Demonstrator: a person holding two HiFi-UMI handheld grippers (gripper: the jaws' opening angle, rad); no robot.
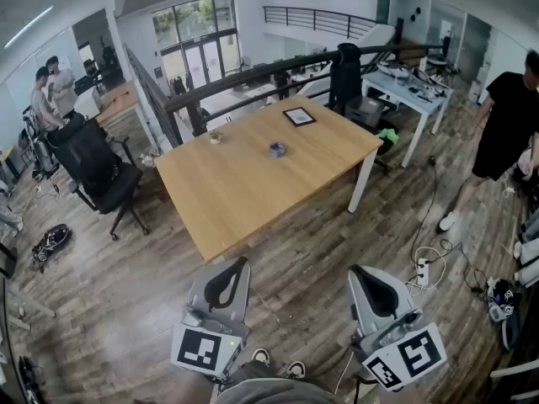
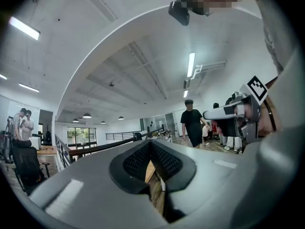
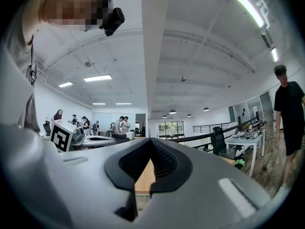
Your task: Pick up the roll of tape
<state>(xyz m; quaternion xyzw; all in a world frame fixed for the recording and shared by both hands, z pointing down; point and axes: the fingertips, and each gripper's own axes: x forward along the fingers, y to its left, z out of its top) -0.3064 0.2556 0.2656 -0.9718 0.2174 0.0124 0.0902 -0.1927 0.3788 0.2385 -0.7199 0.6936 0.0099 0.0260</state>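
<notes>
Big light-wood table (image 1: 253, 192) sits mid-room on the plank floor (image 1: 126, 310), a small black-framed picture (image 1: 299, 116) near its far edge and a tiny potted plant (image 1: 216, 137) by the far left corner. Black office chair (image 1: 101, 175) off its left side, white desk (image 1: 413, 95) (pretty cluttered) off the right. Person in black (image 1: 505, 124) at far right, two more people (image 1: 49, 91) far left. White power strip (image 1: 423, 270) lies on the floor.

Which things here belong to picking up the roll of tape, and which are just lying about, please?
For the job: roll of tape, wooden table it lies on, left gripper, right gripper.
Lying about: black frame, small potted plant, office chair, power strip.
</notes>
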